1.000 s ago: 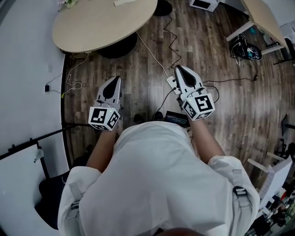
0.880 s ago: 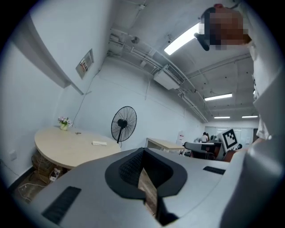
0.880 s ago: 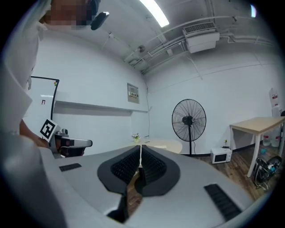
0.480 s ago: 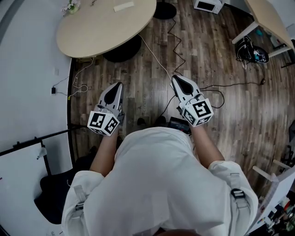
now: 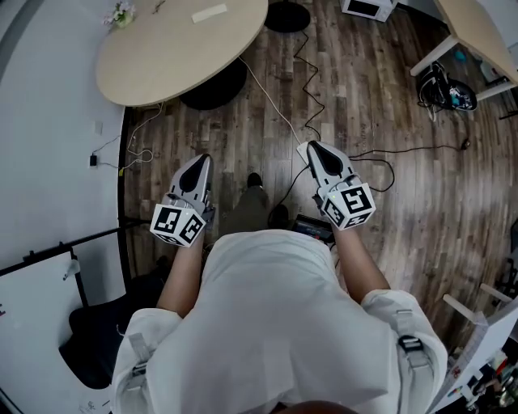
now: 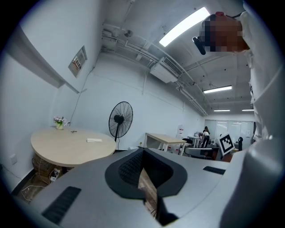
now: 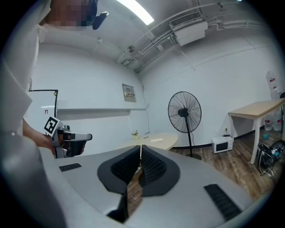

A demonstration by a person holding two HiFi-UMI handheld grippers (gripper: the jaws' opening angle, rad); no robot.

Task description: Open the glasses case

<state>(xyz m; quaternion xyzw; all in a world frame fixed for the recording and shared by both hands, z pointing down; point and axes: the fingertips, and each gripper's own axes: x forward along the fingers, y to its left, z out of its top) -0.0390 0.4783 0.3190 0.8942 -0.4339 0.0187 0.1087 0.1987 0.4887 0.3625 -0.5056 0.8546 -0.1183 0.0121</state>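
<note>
With my left claw (image 5: pixel 199 162) and right claw (image 5: pixel 314 148) both clenched empty, I judged the pale slab (image 5: pixel 209 13) on the table (image 5: pixel 162 57), if the case, light and stiff, best pinched at its lid edge.

Left gripper (image 6: pixel 142 150): we see its jaws pressed together at the tips, with nothing between them.
Round table (image 6: pixel 67 149): we find it at left beyond the jaws, with flowers (image 6: pixel 59 121) at its far edge and a flat white slab (image 6: pixel 94 140) on top.
Fan (image 6: pixel 120 119): we see it upright by the wall, right of the table.
Desk (image 6: pixel 165 138): we see it right of the fan.
Ceiling light (image 6: pixel 185 26): we see it lit.
</note>
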